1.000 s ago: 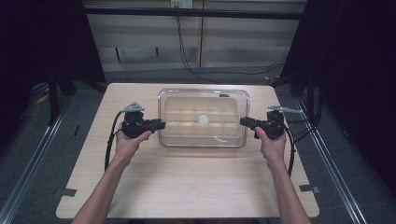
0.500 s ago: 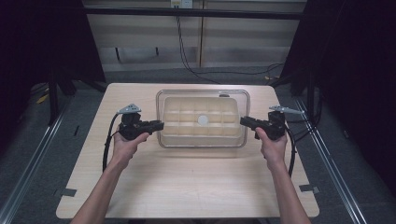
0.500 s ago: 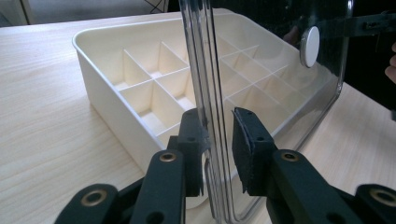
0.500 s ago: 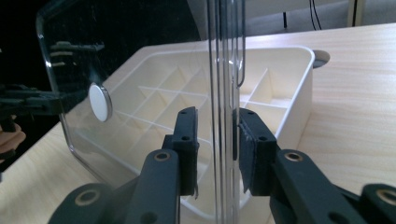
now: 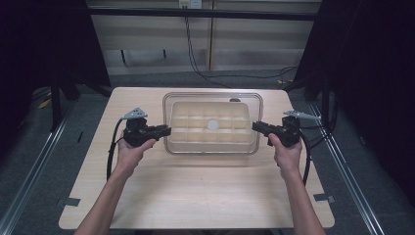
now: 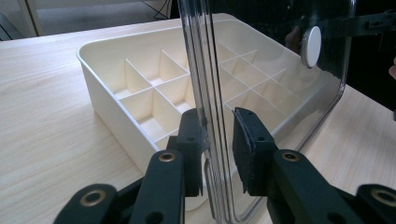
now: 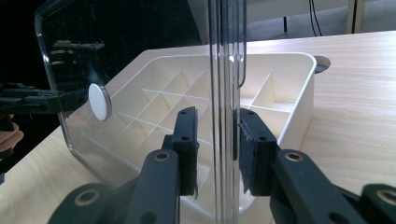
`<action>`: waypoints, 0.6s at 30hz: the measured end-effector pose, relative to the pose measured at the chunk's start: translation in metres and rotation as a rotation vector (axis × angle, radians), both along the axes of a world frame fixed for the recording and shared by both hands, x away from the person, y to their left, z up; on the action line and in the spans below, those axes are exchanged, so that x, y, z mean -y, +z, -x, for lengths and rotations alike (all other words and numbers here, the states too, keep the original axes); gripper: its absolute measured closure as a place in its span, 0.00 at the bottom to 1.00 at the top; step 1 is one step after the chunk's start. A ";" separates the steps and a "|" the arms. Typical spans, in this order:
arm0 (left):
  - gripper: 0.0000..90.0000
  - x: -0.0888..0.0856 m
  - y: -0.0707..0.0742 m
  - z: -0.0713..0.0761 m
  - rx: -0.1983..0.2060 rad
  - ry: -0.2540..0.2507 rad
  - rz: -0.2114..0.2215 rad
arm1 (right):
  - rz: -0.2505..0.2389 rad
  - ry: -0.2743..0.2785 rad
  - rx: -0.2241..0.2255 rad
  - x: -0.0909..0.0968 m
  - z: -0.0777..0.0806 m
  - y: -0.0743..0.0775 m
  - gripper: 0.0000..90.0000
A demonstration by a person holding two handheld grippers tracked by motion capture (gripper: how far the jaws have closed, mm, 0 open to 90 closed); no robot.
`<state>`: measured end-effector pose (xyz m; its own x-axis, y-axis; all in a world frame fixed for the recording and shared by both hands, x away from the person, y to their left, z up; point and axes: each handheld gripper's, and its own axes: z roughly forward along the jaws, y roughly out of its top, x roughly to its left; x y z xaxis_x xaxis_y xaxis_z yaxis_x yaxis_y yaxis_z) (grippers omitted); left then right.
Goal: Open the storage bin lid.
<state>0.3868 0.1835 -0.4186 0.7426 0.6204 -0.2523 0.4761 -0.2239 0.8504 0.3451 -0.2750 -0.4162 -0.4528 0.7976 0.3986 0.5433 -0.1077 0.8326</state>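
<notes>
The clear lid (image 5: 212, 123) is held level just above a cream compartment tray (image 5: 211, 131) in the middle of the wooden tabletop (image 5: 195, 191), a gripper at each short end. A white round knob (image 5: 212, 125) sits at the lid's centre.

In the left gripper view the left gripper (image 6: 217, 144) has its fingers (image 6: 190, 149) on either side of the lid's edge (image 6: 205, 93); the near finger touches the plastic, while a narrow gap shows at the other, so it straddles the rim loosely. The tray (image 6: 140, 93) lies beyond, its divided cells empty.

In the right gripper view the right gripper (image 7: 217, 149) straddles the opposite edge of the lid (image 7: 226, 70) in the same way, fingers (image 7: 254, 154) spread slightly wider than the rim. The tray (image 7: 289, 93) sits behind, and a small grey round object (image 7: 322, 63) lies on the tabletop just past its far corner.

From the high view both hands (image 5: 132, 152) come in from the near side. Cables (image 5: 195, 54) run along the floor beyond the tabletop.
</notes>
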 end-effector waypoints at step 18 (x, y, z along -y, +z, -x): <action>0.82 -0.002 0.011 0.007 0.024 -0.018 0.012 | 0.001 0.004 0.019 0.000 0.006 0.011 0.79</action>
<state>0.3800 0.1858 -0.4072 0.7591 0.6042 -0.2422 0.4520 -0.2215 0.8641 0.3390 -0.2746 -0.4052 -0.4634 0.7963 0.3887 0.5274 -0.1047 0.8431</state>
